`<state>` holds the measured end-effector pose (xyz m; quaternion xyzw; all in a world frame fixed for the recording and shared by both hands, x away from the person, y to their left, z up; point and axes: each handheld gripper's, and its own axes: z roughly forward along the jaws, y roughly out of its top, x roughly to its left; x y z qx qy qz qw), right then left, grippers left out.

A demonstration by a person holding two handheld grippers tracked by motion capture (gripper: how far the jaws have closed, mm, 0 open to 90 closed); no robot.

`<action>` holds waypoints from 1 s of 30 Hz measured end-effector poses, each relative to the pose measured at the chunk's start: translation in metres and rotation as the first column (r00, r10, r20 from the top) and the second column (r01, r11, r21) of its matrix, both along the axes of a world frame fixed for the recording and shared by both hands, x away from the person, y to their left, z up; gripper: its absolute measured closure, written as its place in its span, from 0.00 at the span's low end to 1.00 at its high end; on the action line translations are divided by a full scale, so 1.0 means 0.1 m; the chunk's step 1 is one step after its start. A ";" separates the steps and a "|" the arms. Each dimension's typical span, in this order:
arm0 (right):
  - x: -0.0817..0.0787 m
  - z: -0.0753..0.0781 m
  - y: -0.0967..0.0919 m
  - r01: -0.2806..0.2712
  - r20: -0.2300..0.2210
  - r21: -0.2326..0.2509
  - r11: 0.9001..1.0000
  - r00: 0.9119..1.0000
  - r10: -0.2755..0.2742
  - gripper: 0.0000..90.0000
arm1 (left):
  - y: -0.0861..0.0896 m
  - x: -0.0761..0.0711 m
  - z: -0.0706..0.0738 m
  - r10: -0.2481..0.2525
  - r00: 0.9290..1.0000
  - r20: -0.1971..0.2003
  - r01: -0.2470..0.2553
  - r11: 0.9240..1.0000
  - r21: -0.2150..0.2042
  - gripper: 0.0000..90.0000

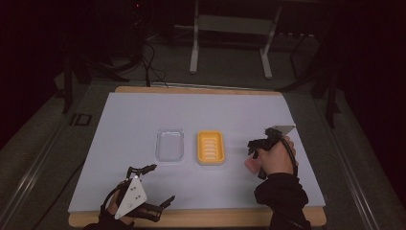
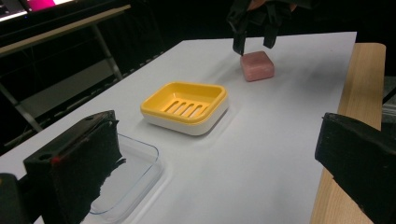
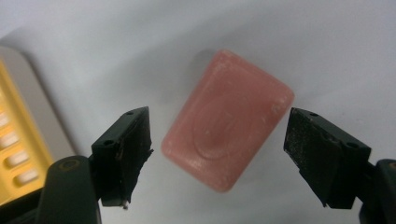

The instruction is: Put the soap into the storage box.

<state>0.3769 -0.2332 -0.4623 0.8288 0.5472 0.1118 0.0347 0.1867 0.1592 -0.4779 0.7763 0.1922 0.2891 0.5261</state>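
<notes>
— Black jaws of the right gripper (image 3: 217, 158) stood apart, yes? What sat between its fingers (image 3: 125, 151)?

— They stood well apart, with the pink rectangular bar of soap (image 3: 229, 119) lying flat on the white table sheet (image 3: 140, 42) between them, neither pad touching it.

— And beyond the fingers?

— A yellow slotted plastic soap dish (image 1: 210, 147) lay near, past one finger; a clear rectangular plastic tray (image 1: 170, 144) lay beyond that.

— And the left gripper (image 1: 152, 184)?

— Spread wide at the table's near edge, holding nothing, well apart from the soap.
</notes>
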 end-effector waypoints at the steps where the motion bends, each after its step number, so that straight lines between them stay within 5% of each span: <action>1: 0.01 -0.02 0.01 -0.002 -0.011 0.008 1.000 1.000 0.002 0.26 | 0.00 0.00 0.00 0.000 1.000 0.001 0.000 1.000 0.002 0.01; 16: 0.11 -0.13 0.05 -0.044 -0.044 -0.133 0.990 0.998 0.039 0.27 | -0.02 -0.02 0.00 -0.011 1.000 0.012 0.011 1.000 0.018 0.01; 30: 0.14 -0.18 0.04 -0.050 -0.051 -0.143 0.988 0.998 0.043 0.21 | -0.02 -0.02 0.00 -0.012 1.000 0.014 0.012 1.000 0.018 0.01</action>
